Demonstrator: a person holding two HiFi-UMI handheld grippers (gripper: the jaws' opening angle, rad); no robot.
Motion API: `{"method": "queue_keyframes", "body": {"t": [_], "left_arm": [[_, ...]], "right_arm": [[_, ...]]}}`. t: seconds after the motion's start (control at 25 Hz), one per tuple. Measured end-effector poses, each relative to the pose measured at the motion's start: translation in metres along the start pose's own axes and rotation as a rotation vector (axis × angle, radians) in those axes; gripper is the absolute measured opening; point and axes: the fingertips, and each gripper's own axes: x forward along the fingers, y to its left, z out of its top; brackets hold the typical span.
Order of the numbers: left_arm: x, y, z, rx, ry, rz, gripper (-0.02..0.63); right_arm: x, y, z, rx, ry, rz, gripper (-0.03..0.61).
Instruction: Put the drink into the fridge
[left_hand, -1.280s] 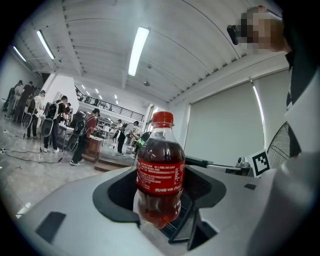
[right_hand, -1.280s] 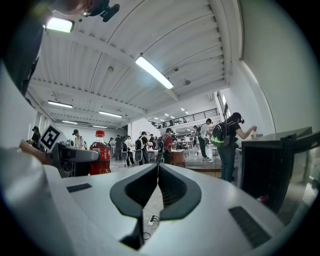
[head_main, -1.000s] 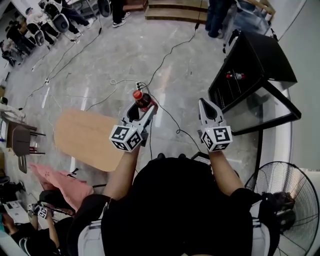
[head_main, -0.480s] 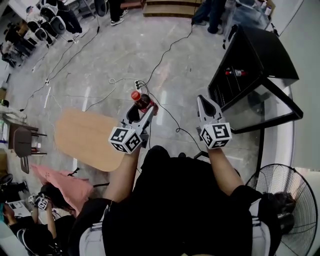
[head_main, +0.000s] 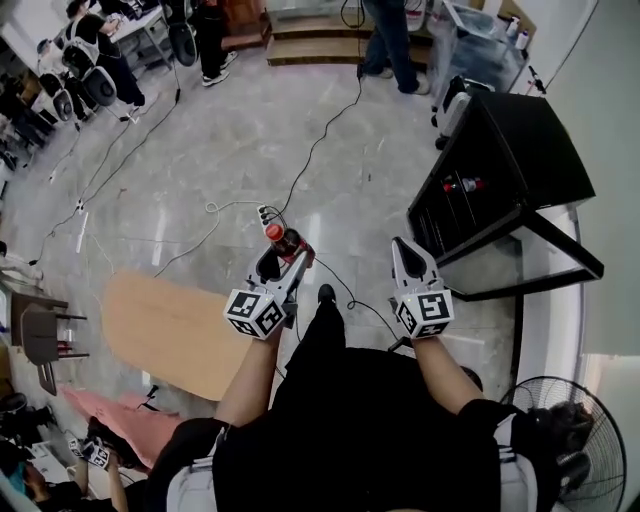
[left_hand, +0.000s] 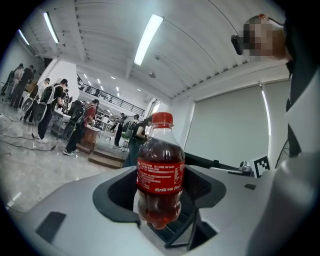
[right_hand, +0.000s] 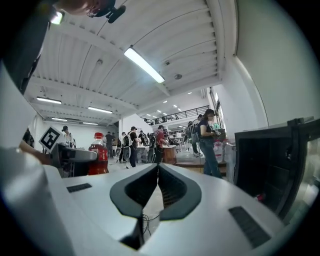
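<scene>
Being carried forward, the cola bottle (head_main: 279, 240) is being held upright in the left gripper (head_main: 285, 257). Its jaws are being kept clamped round the bottle's lower body, as is being shown plainly in the left gripper view. The right gripper (head_main: 402, 250) is being held level beside it, its jaws pressed together on nothing.

Compared with a second ago, ground is being covered. The wooden table (head_main: 170, 325) is being left behind at the lower left, and a shoe (head_main: 326, 293) is now being swung forward between the two grippers. The black fridge (head_main: 520, 140) is being brought into fuller view at the right, its glass door (head_main: 530, 250) standing open and a small bottle (head_main: 463, 185) already lying on a shelf inside.

The grip on the drink is not being altered. The carrying step is judged to be well under way. The drink is being kept well apart from the fridge, though, so the approach and the placing on a shelf are still being awaited.
</scene>
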Motion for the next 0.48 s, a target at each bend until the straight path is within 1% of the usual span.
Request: {"method": "queue_keyframes", "body": {"t": [0.12,0.2,0.36,0.48], "left_arm": [[0.034,0.026,0.013,0.018,0.008,-0.026,0.300],[0.052,0.045,0.025,0.029,0.012,-0.044,0.299],[0.083,0.085,0.052,0.017,0.008,-0.076,0.300],[0.108,0.109,0.067,0.009,0.011,-0.097,0.299]], "right_arm": [[0.039,-0.010,0.002,-0.002,0.023,-0.013,0.021],[0.066,-0.009,0.009,-0.011,0.032,-0.005,0.021],[0.122,-0.001,0.028,-0.027,0.031,0.005,0.023],[0.160,-0.002,0.035,-0.024,0.040,0.001,0.021]]}}
